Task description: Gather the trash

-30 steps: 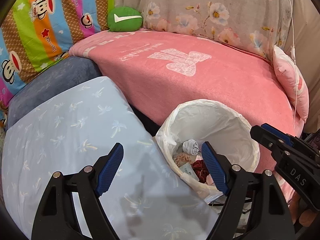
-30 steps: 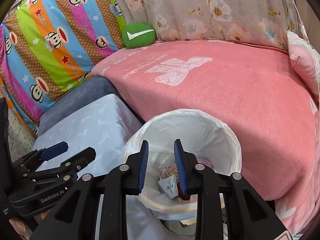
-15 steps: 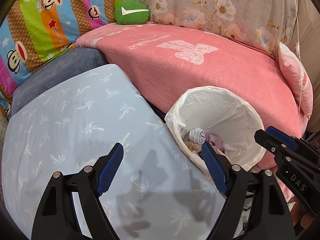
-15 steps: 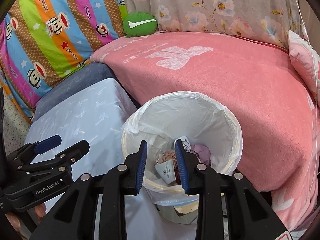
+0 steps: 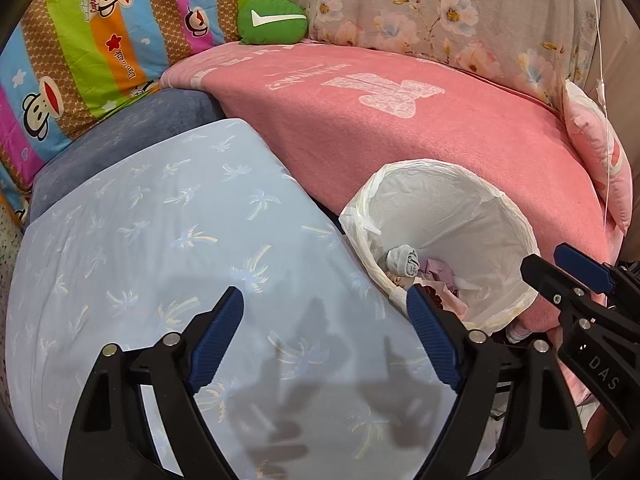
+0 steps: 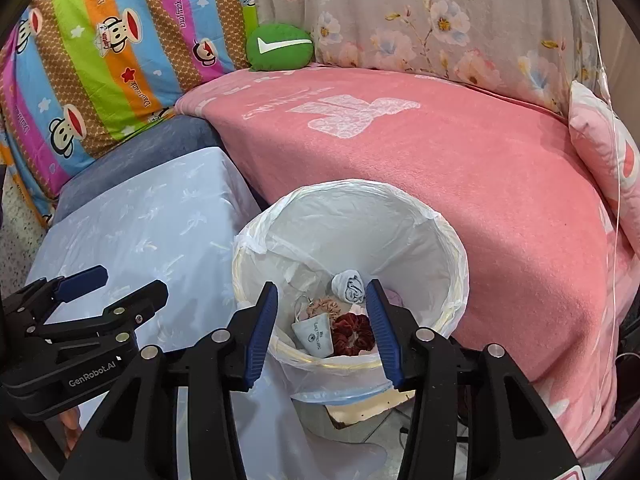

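Note:
A trash bin with a white liner [image 6: 400,236] stands between a light blue cloth-covered table [image 6: 132,240] and a pink bed. Inside lie a rolled grey sock [image 6: 348,286], a dark red scrunchie [image 6: 354,332], a pinkish scrunchie [image 6: 322,306] and a small grey pouch [image 6: 314,334]. My right gripper [image 6: 322,326] is open and empty above the bin's near rim. My left gripper [image 5: 324,336] is open and empty over the blue table, left of the bin [image 5: 460,216]. The sock also shows in the left wrist view [image 5: 402,260].
A pink blanket [image 6: 420,152] covers the bed behind the bin. A green round cushion [image 6: 280,46], a striped monkey-print pillow [image 6: 100,52], a floral pillow [image 6: 440,16] and a pink pillow [image 6: 600,144] lie along the back. A thin white cord [image 6: 608,92] hangs at the right.
My right gripper has opened wide from nearly shut and pulled back from the bin. The left gripper has drawn back over the blue table, still open.

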